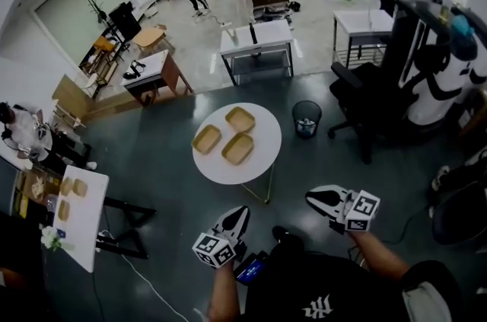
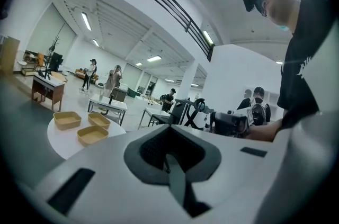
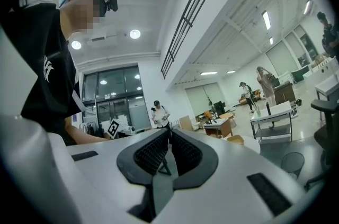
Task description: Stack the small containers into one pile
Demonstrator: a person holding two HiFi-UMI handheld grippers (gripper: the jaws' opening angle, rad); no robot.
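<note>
Three shallow tan containers lie apart on a round white table (image 1: 259, 161): one at the left (image 1: 206, 138), one at the back (image 1: 240, 119), one at the front (image 1: 237, 148). My left gripper (image 1: 241, 213) and right gripper (image 1: 313, 197) are held in the air well short of the table, both shut with nothing between the jaws. The left gripper view shows the same containers (image 2: 67, 119) (image 2: 99, 120) (image 2: 92, 135) far ahead of the shut left gripper (image 2: 168, 132). In the right gripper view the right gripper (image 3: 169, 135) is shut, with one container (image 3: 235, 139) just showing past it.
A black waste bin (image 1: 307, 117) stands right of the round table, and a black office chair (image 1: 373, 111) beyond it. A white desk (image 1: 257, 46) stands behind. A low white table (image 1: 80, 214) with tan items is at the left. Several people stand at the back.
</note>
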